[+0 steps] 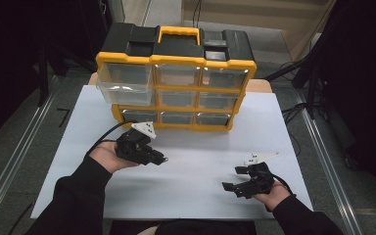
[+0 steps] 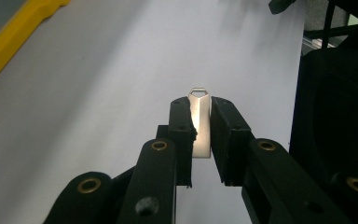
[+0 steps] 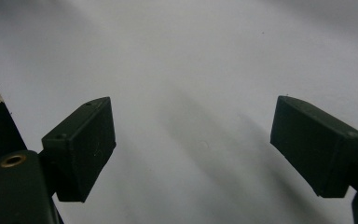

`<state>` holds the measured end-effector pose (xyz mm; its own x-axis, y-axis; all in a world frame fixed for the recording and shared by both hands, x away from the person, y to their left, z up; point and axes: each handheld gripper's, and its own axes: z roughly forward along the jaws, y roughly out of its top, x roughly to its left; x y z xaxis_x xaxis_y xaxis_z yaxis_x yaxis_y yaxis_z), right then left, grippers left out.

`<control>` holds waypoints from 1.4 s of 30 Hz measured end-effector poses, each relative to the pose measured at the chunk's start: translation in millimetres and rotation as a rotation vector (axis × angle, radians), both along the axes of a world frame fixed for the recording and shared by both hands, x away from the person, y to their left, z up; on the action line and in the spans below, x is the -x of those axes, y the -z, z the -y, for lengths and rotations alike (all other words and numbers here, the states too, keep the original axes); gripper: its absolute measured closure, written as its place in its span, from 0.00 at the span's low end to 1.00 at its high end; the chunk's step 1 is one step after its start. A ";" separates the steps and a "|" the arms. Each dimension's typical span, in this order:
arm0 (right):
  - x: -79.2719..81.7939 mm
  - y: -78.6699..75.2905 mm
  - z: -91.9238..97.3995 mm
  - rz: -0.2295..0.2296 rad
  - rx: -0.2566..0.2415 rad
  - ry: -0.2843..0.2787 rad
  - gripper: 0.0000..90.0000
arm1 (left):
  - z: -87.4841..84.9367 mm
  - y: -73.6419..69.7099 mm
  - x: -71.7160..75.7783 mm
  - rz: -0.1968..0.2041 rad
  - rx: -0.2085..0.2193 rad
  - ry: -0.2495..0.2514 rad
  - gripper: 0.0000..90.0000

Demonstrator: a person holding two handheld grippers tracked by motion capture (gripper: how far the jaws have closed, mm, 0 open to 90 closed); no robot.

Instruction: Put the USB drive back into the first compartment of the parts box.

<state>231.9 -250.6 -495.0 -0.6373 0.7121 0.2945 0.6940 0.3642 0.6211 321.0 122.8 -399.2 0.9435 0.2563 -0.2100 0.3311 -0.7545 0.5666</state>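
One small silver metal piece [image 2: 200, 122], flat with a wire loop at its far end, sits pinched between the two jaws of the left gripper [image 2: 199, 126]; the loop pokes just past the jaw tips. The left gripper view alone makes this item out. In the high view the left gripper [image 1: 159, 159] is seen from above, over the white table [image 1: 200, 166], and the piece is too small to tell there.

The right gripper [image 3: 193, 140] has its jaws spread wide, nothing between them, bare white surface beyond. In the high view it [image 1: 231, 178] sits near the table's front right, well apart from the left.

One yellow-and-black drawer organizer [image 1: 176, 78] stands at the table's far side. It shows nine clear drawers in three rows of three, and one yellow handle on top.
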 end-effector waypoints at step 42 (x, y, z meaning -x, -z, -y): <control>0.4 -0.9 -1.6 -0.005 -0.005 -0.008 0.13 | -11.8 -116.9 -9.8 0.004 0.011 -0.042 0.89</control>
